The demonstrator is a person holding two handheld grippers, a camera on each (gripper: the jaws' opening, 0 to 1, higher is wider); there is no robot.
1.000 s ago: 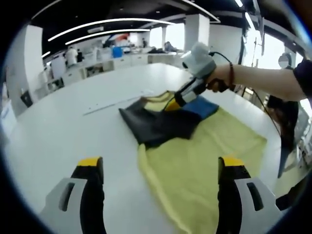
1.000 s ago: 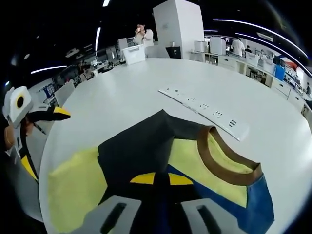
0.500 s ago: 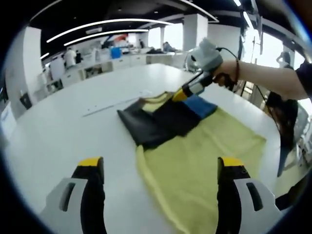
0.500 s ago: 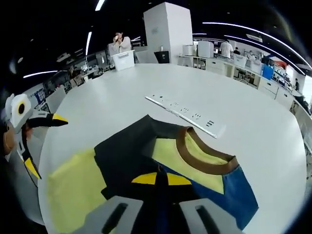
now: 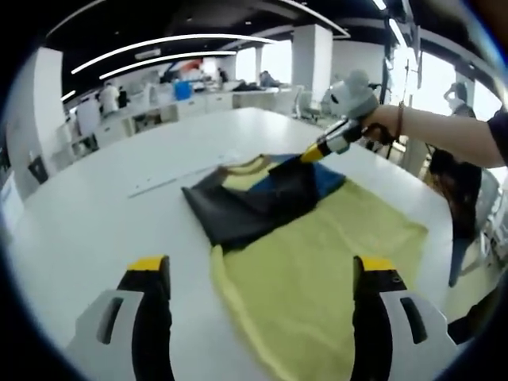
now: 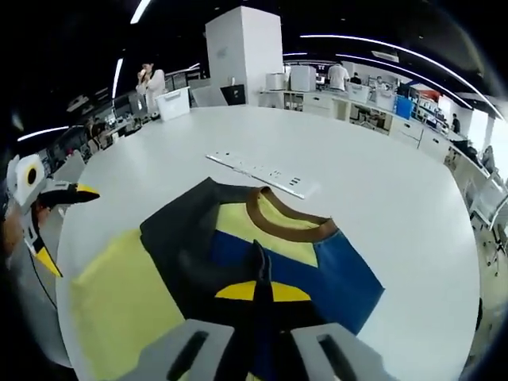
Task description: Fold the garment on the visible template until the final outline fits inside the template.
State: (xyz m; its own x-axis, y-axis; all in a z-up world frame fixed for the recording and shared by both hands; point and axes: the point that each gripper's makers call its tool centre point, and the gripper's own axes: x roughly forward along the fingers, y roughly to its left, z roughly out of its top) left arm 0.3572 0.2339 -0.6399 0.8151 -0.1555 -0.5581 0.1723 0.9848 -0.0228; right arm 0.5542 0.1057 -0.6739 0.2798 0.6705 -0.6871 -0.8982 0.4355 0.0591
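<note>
The garment (image 5: pixel 262 198) lies on the white worktop (image 5: pixel 95 214), a colour-blocked top with a dark sleeve part toward the worktop's centre, a yellow chest panel, a blue panel and a brown collar (image 6: pixel 282 222), all resting over the far end of a pale yellow template (image 5: pixel 317 270) spread flat on the worktop. In the left gripper view the left hand-held gripper (image 5: pixel 262 274) hovers above the near edge of the template with its yellow-tipped jaws spread wide and nothing between them. The right hand-held gripper (image 5: pixel 311 152), held by a person's hand (image 5: pixel 377 127), comes in from the right of that view and pinches the garment's dark fabric at its far edge. In the right gripper view the right hand-held gripper's jaws are pressed together on a raised ridge of dark and blue cloth, which stands up in a narrow fold between the yellow tips. Whether the cloth is lifted clear of the template there is hard to judge. A white power strip (image 6: pixel 258 169) lies on the worktop just beyond the collar.
</note>
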